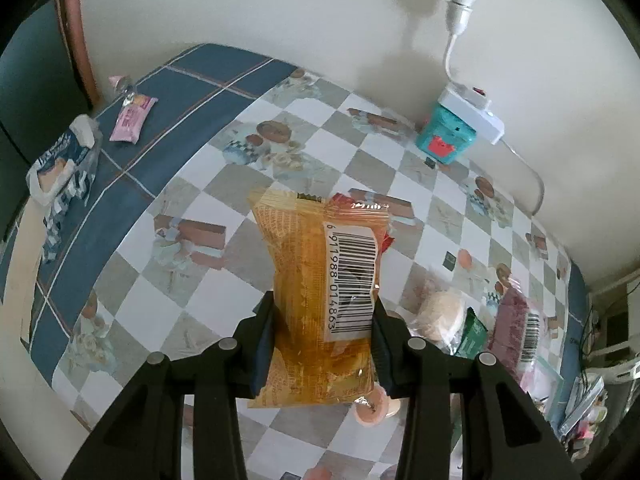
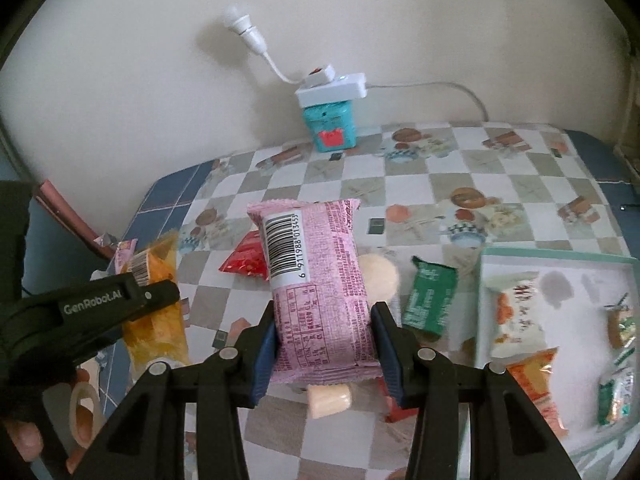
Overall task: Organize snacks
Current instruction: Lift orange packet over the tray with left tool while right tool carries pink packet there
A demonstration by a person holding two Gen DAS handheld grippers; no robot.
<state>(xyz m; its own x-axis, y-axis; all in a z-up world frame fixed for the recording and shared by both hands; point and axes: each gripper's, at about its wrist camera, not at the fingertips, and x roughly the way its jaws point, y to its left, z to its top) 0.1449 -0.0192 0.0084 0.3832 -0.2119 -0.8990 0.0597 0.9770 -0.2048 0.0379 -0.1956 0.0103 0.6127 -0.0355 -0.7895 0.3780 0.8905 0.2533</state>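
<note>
Orange snack packet (image 1: 320, 292) pinched between left jaws; pink packet (image 2: 320, 292) between right jaws.

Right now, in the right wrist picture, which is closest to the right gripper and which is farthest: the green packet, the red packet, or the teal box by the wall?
From the right gripper:
1. Green packet, just right of it on the table.
2. Red packet, further back, on the left.
3. Teal box, farthest, against the wall.

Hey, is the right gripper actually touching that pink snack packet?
Touching. The right wrist view shows the right gripper with both blue pads pressed against the pink snack packet.
</note>
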